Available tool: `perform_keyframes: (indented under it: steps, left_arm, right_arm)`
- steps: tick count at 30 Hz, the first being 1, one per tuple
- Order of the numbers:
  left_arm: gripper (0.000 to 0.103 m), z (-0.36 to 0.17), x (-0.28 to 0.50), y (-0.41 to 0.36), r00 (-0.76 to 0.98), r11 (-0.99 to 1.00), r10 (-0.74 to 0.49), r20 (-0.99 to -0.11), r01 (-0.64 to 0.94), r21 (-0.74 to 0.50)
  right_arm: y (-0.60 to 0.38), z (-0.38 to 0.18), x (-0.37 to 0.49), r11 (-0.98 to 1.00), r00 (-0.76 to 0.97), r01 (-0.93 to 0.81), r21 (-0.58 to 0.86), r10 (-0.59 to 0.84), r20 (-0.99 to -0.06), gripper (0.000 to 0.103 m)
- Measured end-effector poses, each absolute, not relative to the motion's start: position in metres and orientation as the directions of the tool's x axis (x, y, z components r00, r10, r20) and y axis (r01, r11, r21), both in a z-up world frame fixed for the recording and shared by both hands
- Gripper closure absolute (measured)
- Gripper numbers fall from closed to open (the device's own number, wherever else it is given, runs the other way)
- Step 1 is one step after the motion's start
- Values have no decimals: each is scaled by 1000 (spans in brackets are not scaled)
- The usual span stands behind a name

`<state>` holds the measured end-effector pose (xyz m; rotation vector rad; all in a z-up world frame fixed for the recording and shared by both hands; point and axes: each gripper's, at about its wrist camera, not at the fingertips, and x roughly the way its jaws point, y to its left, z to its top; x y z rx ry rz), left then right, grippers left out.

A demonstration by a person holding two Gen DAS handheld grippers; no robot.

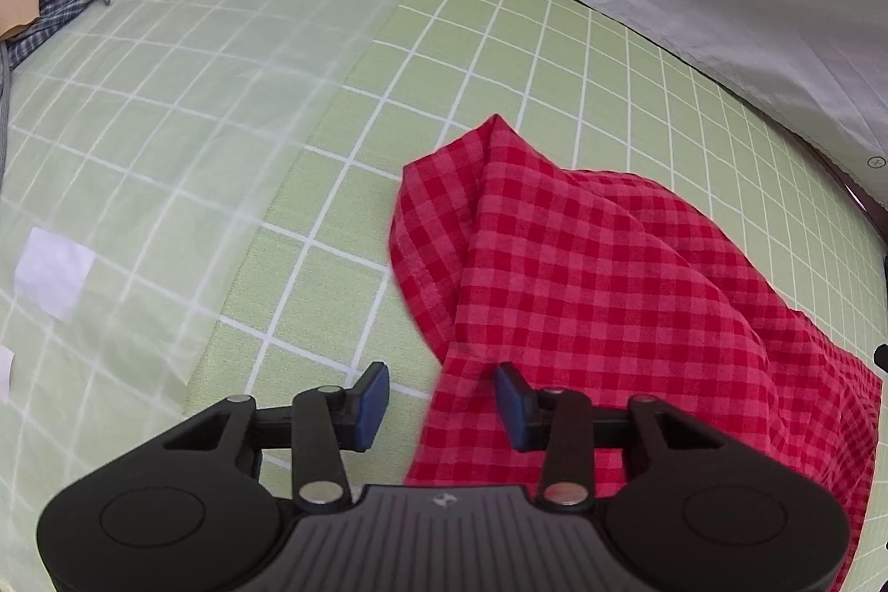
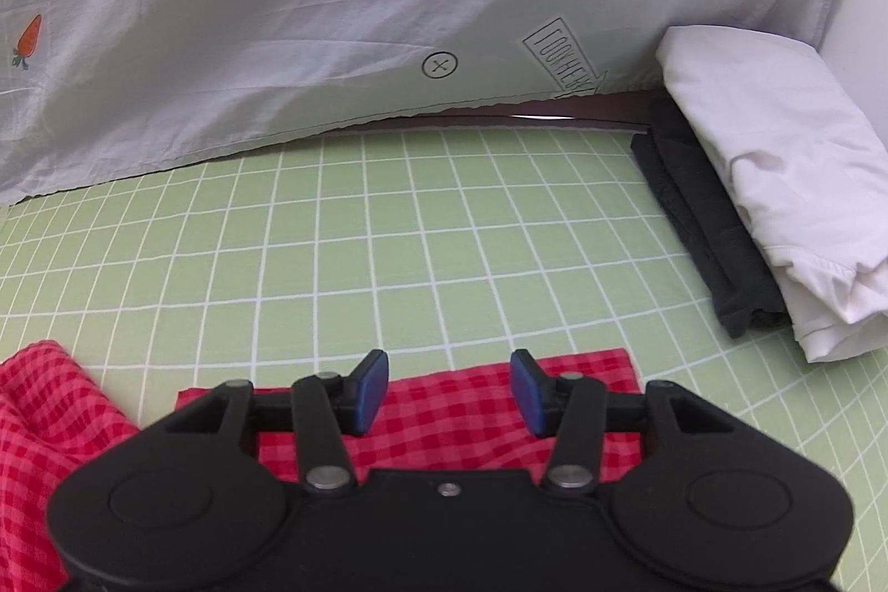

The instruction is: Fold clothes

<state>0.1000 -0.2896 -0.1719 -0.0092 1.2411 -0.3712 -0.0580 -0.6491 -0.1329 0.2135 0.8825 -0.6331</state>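
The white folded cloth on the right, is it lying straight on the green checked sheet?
No. In the right wrist view the white folded cloth rests on a folded dark garment, which lies on the green checked sheet.

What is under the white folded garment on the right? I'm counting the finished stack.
Under the white folded garment lies a dark folded garment, its left edge showing in layers on the green grid sheet. How many pieces it comprises, and anything beneath, is covered.

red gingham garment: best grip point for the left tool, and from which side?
Probably the bunched ridge of the red gingham garment, just ahead of the open left tool. Come straight forward, low over the green grid cloth: the fabric stands up there, pinchable, unlike the flat panel.
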Motion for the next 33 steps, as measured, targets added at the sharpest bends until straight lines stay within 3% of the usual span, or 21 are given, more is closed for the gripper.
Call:
perform_keyframes:
  steps: [5,10,11,12,13,23,29,33]
  left_arm:
    - [62,-172,94,-296,276,928,-319,-907,285,-239]
    - [64,-170,89,-303,319,923,-292,-902,339,-180]
    - [69,-170,87,-304,319,921,-294,-901,347,-178]
    - [91,-170,85,-304,319,918,-297,-900,353,-178]
    - [103,-170,83,-305,319,916,-300,-899,359,-178]
    - [103,-125,14,-264,363,874,-433,-825,394,-285]
    - [103,-167,-23,-219,231,917,-362,-903,261,-301]
    - [102,-177,-28,-200,196,914,-388,-901,206,-349]
  right_arm:
    - [-638,-134,-71,803,461,591,-78,-416,-784,54]
    - [-629,-129,-90,800,460,595,-76,-416,-784,54]
    - [-627,-129,-94,800,460,595,-74,-414,-785,54]
    - [-624,-127,-98,800,461,596,-71,-413,-786,54]
    - [-621,-126,-102,800,462,595,-69,-412,-786,54]
    - [-599,-121,-149,811,478,582,-61,-401,-781,55]
    - [-578,-138,-168,823,450,566,-51,-360,-817,55]
    - [-570,-138,-167,834,457,549,-54,-353,-816,55]
